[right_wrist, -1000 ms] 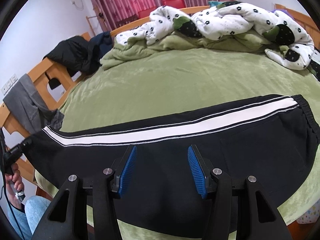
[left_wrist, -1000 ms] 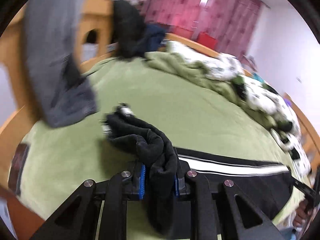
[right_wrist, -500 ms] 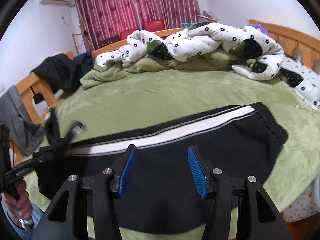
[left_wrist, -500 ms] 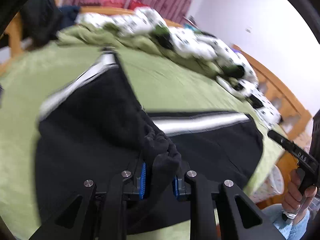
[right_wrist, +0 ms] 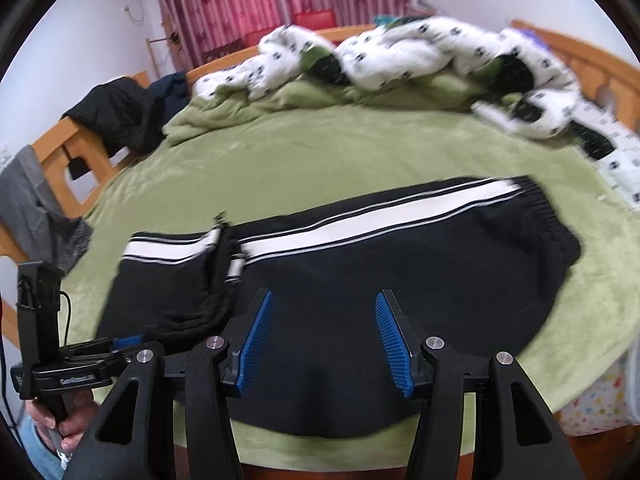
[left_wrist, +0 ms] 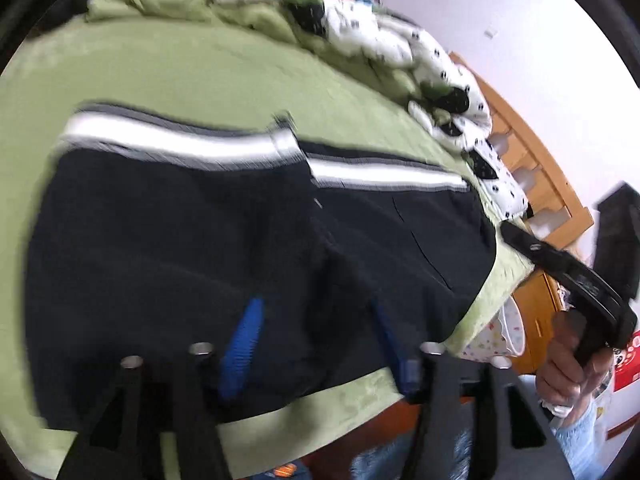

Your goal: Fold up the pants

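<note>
Black pants [right_wrist: 400, 272] with a white side stripe lie flat on the green bed cover [right_wrist: 320, 152], waistband to the right. The leg end [right_wrist: 180, 280] is folded back over the rest of the pants [left_wrist: 200, 240]. My left gripper [left_wrist: 316, 308] hovers over the fold near the bed's front edge. Its jaws are opening and no cloth is pinched between them. The right wrist view shows the left gripper [right_wrist: 120, 344] at the lower left, just short of the cuff. My right gripper [right_wrist: 324, 300] stands open above the middle of the pants, holding nothing.
A white quilt with black flowers [right_wrist: 400, 52] and a bunched green blanket [right_wrist: 224, 108] lie at the back. Dark clothes [right_wrist: 116, 116] and a grey garment [right_wrist: 28, 200] hang on the wooden bed frame [right_wrist: 56, 148]. A patterned bin [left_wrist: 500, 336] stands by the bed.
My left gripper carried the leg end rightward over the pants, laid it down and opened, letting the cloth go. The right gripper stayed open and barely moved.
</note>
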A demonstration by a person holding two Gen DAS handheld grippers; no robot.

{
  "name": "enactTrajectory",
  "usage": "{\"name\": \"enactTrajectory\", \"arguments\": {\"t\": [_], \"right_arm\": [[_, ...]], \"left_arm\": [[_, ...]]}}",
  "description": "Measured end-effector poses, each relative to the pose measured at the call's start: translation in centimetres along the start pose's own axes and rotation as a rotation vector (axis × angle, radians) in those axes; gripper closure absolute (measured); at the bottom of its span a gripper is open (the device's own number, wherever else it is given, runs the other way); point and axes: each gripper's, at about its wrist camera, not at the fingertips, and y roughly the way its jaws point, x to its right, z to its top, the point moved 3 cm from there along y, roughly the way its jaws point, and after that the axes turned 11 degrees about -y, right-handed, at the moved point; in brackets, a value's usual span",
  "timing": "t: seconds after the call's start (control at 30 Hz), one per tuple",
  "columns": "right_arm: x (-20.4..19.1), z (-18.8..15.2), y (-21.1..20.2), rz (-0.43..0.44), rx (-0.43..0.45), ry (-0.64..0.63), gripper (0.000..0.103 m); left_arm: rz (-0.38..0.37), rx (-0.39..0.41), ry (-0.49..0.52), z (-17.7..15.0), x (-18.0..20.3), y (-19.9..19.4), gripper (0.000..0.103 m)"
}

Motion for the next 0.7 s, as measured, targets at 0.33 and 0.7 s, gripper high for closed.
{"name": "enactTrajectory", "arguments": {"t": [0.33,0.7], "right_arm": [[-9.9,-0.1,7.3,0.188,-0.190,-0.124,0.061],[-10.2,-2.1,6.6,0.284,-0.172,-0.094,0.095]], "left_arm": [[0.377,0.134,-0.043,-0.2,-11.5,-7.2,0.035],[0.228,0.119,-0.152,-0.4,-14.9,-7.2,0.035]]}}
